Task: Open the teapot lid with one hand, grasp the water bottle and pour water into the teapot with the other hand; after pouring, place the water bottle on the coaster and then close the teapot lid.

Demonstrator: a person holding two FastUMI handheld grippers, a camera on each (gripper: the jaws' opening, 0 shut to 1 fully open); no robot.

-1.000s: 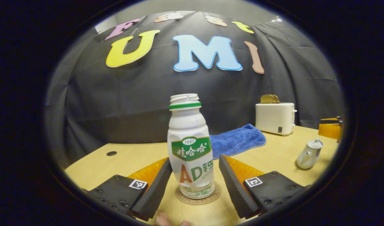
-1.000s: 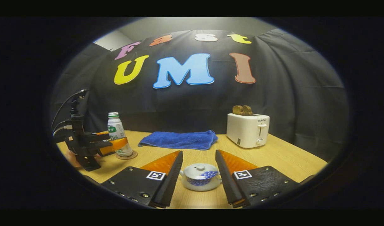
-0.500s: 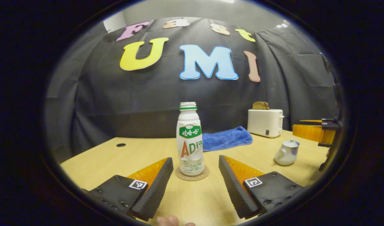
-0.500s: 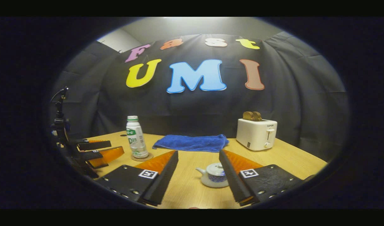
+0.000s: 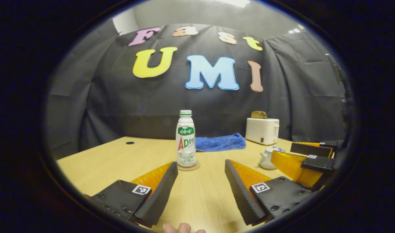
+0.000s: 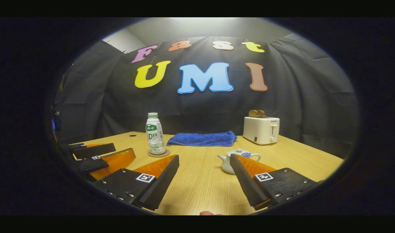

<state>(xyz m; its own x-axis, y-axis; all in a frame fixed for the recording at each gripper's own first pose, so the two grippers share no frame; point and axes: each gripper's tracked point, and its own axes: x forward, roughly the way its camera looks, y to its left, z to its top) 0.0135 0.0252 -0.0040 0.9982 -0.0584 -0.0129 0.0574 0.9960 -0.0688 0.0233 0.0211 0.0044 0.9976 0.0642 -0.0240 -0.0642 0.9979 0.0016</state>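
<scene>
bottle: white plastic water bottle with green label (image 5: 186, 139), upright on round brown coaster (image 5: 188, 167), centre of left gripper view, dead ahead, well apart.
teapot: small white ceramic teapot with blue pattern (image 6: 238, 159), lid on, lower right of centre in right gripper view, by right finger.
left gripper (image 5: 200, 191): spread, empty.
right gripper (image 6: 204, 183): spread, empty, nearer teapot.
judgement: task looks done.
surface: pale wooden table (image 6: 200, 181); blue towel (image 6: 202, 139), white toaster (image 6: 261, 130) behind.

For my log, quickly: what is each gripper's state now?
Left gripper: open, holding nothing.
Right gripper: open, holding nothing.
</scene>
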